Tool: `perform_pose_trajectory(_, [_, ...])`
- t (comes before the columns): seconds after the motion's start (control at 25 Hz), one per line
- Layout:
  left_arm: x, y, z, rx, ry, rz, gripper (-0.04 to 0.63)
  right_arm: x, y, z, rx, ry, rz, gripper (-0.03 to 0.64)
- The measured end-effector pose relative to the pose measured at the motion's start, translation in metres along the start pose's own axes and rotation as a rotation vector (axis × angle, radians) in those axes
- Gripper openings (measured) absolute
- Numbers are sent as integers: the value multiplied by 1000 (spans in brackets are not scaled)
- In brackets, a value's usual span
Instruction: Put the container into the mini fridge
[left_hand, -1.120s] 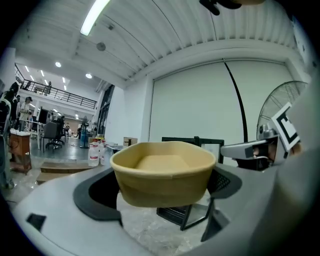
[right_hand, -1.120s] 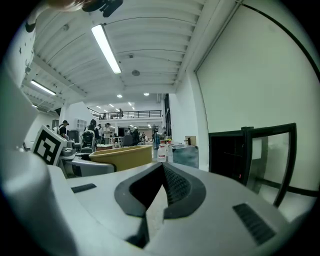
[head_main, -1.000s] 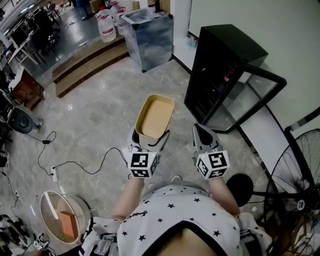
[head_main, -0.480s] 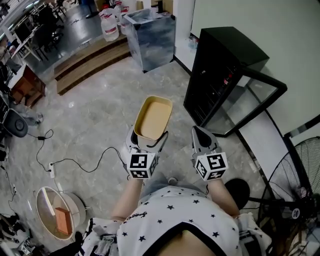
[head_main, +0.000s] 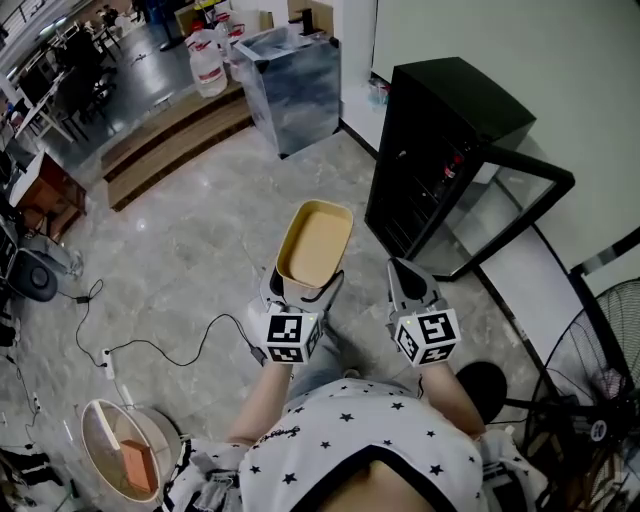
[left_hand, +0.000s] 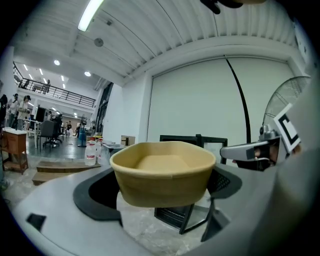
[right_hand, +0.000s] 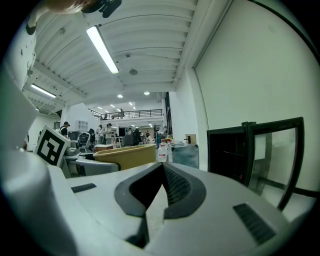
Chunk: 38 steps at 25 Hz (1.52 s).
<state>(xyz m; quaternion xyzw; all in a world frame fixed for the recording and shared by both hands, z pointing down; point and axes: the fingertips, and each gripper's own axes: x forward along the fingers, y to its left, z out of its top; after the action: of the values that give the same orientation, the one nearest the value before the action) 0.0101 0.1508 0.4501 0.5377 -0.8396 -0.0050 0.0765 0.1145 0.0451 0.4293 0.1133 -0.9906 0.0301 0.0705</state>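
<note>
A tan oval container (head_main: 314, 244) (left_hand: 163, 171) is held level above the floor, its near end clamped in my left gripper (head_main: 303, 287) (left_hand: 162, 200), which is shut on it. The container is empty. My right gripper (head_main: 403, 273) (right_hand: 161, 167) hangs beside it to the right, shut with its jaws closed together on nothing. The black mini fridge (head_main: 440, 140) (right_hand: 231, 152) stands ahead to the right, its glass door (head_main: 510, 205) swung wide open. The container (right_hand: 122, 156) also shows left of the right gripper in the right gripper view.
A metal-clad box (head_main: 283, 78) and water jugs (head_main: 208, 52) stand ahead by a wooden step (head_main: 170, 130). A cable (head_main: 160, 335) runs over the marble floor at left. A floor fan (head_main: 590, 400) stands at right, another round fan (head_main: 120, 460) lower left.
The view has shifted slightly toward the fridge; the container and both grippers keep their hold and spacing, with the container now a little nearer the fridge.
</note>
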Motion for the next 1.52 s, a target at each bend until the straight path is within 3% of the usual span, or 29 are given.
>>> perform_pose_trajectory(1.0, [233,105,41,32,20,-290,538,208,-87,45,37,-44,-247,-8])
perform_pose_trajectory(1.52, [319,119,32,41,65,-431,538,254,-128,40,53,-29,-396,-8])
